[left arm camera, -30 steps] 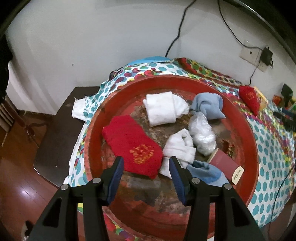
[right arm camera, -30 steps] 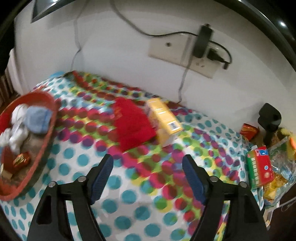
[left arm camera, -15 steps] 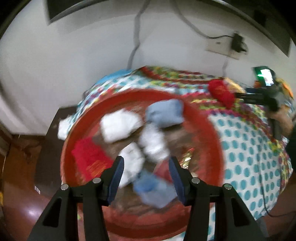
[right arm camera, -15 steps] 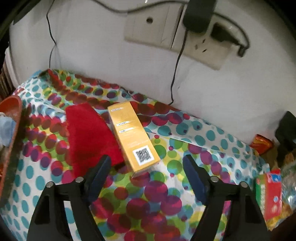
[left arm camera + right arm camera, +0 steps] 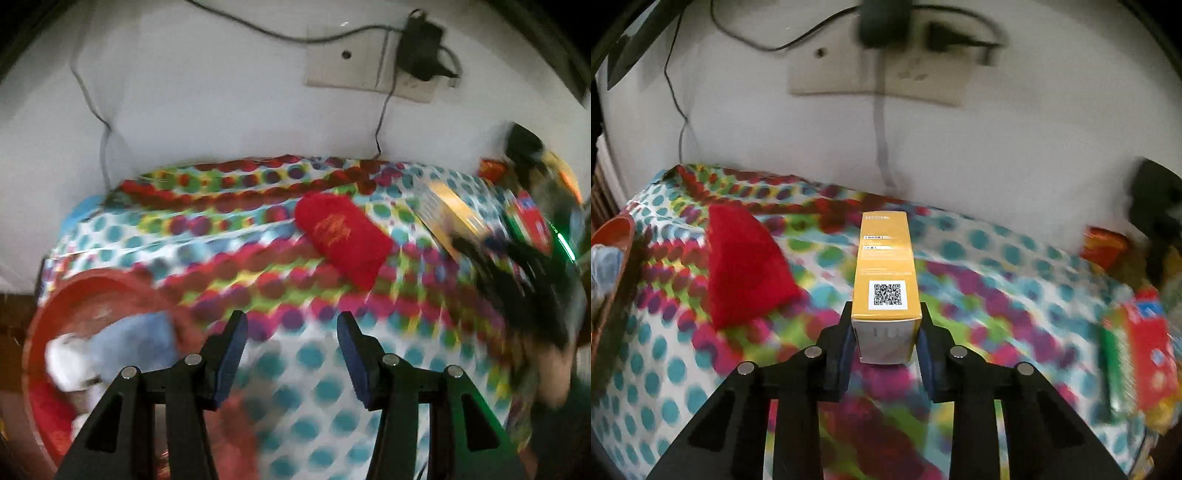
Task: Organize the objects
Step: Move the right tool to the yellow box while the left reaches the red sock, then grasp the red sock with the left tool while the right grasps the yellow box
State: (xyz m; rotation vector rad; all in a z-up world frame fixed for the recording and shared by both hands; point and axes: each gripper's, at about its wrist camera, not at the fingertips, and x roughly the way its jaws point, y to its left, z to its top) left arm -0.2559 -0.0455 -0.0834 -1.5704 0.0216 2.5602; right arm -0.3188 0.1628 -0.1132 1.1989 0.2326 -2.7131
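Observation:
My right gripper [image 5: 886,332] is shut on the near end of a long yellow box [image 5: 884,266] with a QR code on top. The box also shows in the left wrist view [image 5: 450,214], with the right gripper [image 5: 491,243] at it, blurred. A red sock [image 5: 746,266] lies on the dotted cloth left of the box; it also shows in the left wrist view [image 5: 343,240]. My left gripper [image 5: 290,354] is open and empty above the cloth, right of the red tray [image 5: 74,288], which holds blue and white socks [image 5: 133,343].
The dotted tablecloth [image 5: 997,295] covers the table against a white wall with a socket plate [image 5: 365,66] and cables. Snack packets [image 5: 1137,350] lie at the right edge. The red tray rim [image 5: 613,258] shows at the far left.
My right gripper moved forward and closed on the yellow box. My left gripper swung right, from over the tray to over the cloth, staying open.

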